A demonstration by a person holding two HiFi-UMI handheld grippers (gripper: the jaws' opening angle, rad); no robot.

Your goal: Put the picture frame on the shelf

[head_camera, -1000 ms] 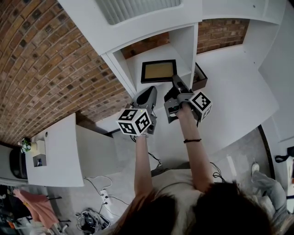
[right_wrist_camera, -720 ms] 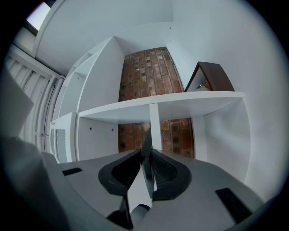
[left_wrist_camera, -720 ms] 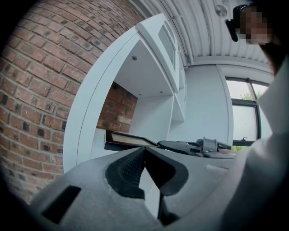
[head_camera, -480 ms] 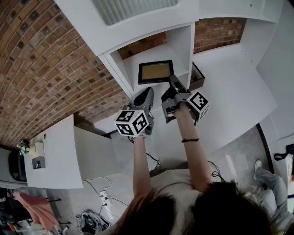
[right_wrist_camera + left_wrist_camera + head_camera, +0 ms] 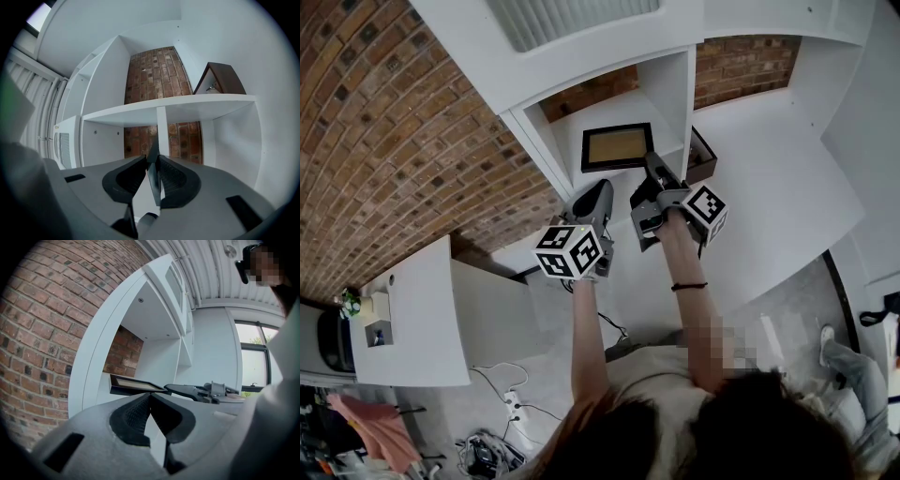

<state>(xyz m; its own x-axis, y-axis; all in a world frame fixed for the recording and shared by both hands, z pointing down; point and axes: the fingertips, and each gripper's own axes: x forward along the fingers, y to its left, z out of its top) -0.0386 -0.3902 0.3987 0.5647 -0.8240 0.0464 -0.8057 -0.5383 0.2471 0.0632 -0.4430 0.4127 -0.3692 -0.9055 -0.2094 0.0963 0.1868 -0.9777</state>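
Picture frame [image 5: 619,146] is held out flat inside the open bay of the white shelf [image 5: 677,89]. Whether it rests on the board cannot be told. A dark rim and a pale panel are noted. It is judged light and stiff; the face may be glass, so fragile and slick. It is best taken by the rim. Right gripper [image 5: 649,172] is clamped on the near edge, jaws kept narrowly apart by it. Left gripper [image 5: 602,190] is closed on nothing, just beside the right one, short of the bay.
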